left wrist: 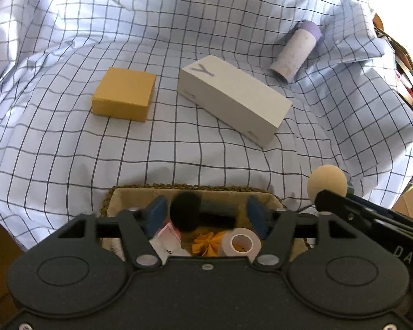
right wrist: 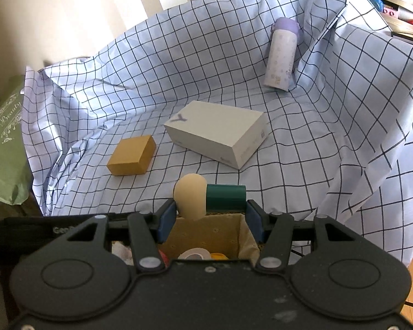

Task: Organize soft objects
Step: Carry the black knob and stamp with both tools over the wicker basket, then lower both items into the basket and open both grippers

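Note:
A woven basket [left wrist: 107,200] sits at the near edge of the checked cloth; it holds a tape roll [left wrist: 241,243], a yellow pleated thing [left wrist: 208,244] and a pink-white packet [left wrist: 169,236]. My left gripper [left wrist: 206,216] hovers over the basket, its jaws apart, with a black foam-headed object [left wrist: 185,211] between its fingers; I cannot tell if they touch it. My right gripper [right wrist: 210,220] is over the basket [right wrist: 203,233] and holds a beige foam ball on a green cylinder [right wrist: 225,198] lying sideways between its pads. The ball also shows in the left wrist view [left wrist: 327,181].
On the cloth lie a mustard box [left wrist: 125,93], a white phone box [left wrist: 234,99] and a lilac bottle [left wrist: 296,49] at the back right. The same show in the right wrist view: mustard box [right wrist: 132,155], white box [right wrist: 216,133], bottle [right wrist: 282,55]. A green bag [right wrist: 5,148] stands left.

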